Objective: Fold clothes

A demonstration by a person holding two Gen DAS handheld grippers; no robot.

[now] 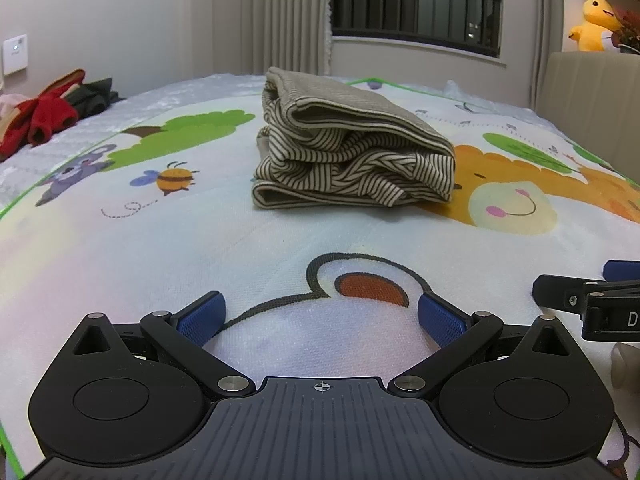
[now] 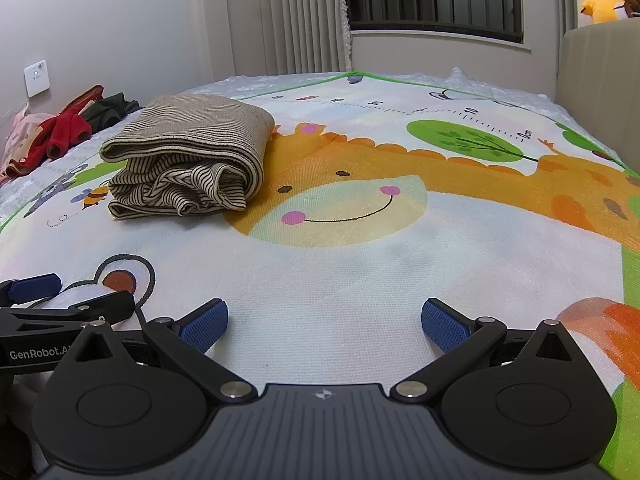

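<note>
A striped brown-and-cream garment [image 1: 352,148] lies folded in a thick bundle on the cartoon-print bed sheet [image 1: 160,240]; it also shows in the right wrist view [image 2: 188,164], left of centre. My left gripper [image 1: 322,318] is open and empty, low over the sheet, well short of the bundle. My right gripper [image 2: 324,322] is open and empty, beside the left one and to the right of the bundle. Each gripper shows at the edge of the other's view: the right one [image 1: 592,300] and the left one [image 2: 60,300].
A heap of red, dark green and pink clothes [image 1: 48,112] lies at the far left bed edge, also in the right wrist view [image 2: 68,124]. A beige headboard [image 1: 592,92] with a yellow plush toy [image 1: 596,26] stands at right. A curtain and window are behind.
</note>
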